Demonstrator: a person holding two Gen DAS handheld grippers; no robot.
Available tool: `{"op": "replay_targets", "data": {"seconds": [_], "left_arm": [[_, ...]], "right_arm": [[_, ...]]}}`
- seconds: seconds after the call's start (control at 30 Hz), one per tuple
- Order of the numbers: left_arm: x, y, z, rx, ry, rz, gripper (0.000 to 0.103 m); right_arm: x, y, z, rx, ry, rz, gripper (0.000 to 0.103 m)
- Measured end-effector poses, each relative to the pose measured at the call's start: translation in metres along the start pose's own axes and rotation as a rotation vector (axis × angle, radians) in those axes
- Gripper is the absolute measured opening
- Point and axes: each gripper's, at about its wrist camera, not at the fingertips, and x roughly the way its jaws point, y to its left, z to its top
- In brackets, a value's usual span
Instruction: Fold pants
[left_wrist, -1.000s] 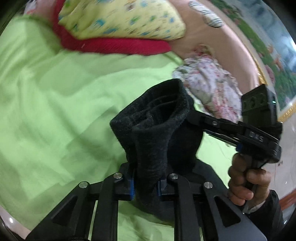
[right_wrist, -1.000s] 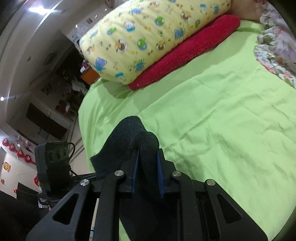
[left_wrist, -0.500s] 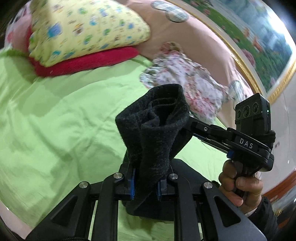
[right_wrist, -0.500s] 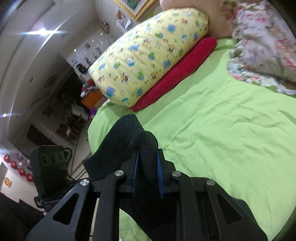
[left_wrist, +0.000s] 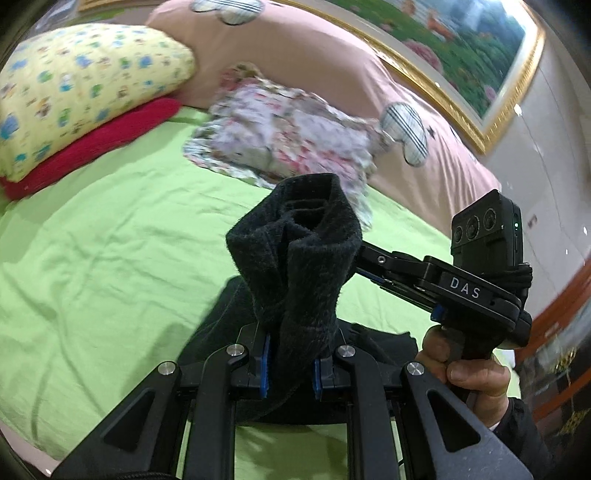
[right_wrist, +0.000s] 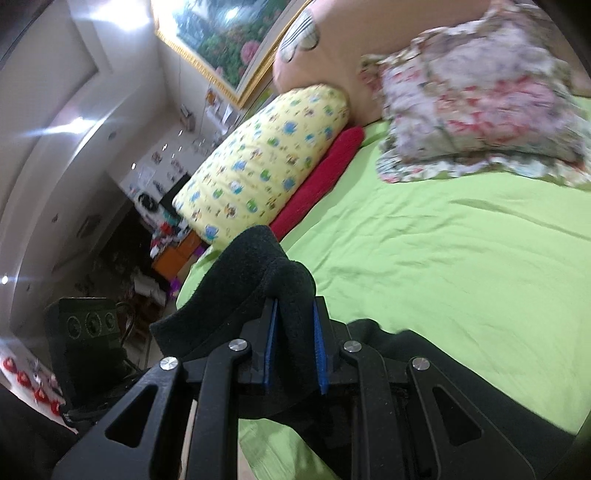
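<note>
pants (left_wrist: 295, 266) | bunched end up, hanging down | both grippers clamped

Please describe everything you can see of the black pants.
The black pants look like thick, fuzzy fleece. Both grippers hold them: the left gripper is shut on one bunched, rolled edge, the right gripper on another fold. The cloth between them hangs down onto the green bedsheet. The pants are crumpled, not yet folded flat.

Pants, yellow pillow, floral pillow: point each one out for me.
pants (left_wrist: 295, 266), left wrist view, bunched fabric above the jaws
yellow pillow (right_wrist: 266, 166), right wrist view, middle of its printed face
floral pillow (left_wrist: 291, 136), left wrist view, its centre
</note>
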Motion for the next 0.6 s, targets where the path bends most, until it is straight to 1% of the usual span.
{"op": "replay_targets", "data": {"seconds": [0.1, 0.23, 0.5, 0.6], "left_arm": [[0.009, -0.022, -0.004, 0.037, 0.018, -0.009, 0.016], [0.020, -0.046, -0.008, 0.072, 0.056, -0.039, 0.016], [0.032, -0.087, -0.017, 0.156, 0.082, -0.050, 0.016], [0.041, -0.096, -0.021, 0.166, 0.104, -0.053, 0.016]], "right_arm": [[-0.019, -0.013, -0.008, 0.041, -0.036, -0.004, 0.019], [-0.044, -0.030, -0.019, 0.088, -0.080, -0.013, 0.019], [-0.083, -0.048, -0.033, 0.129, -0.155, -0.016, 0.019], [-0.092, -0.057, -0.040, 0.149, -0.173, -0.026, 0.019]]}}
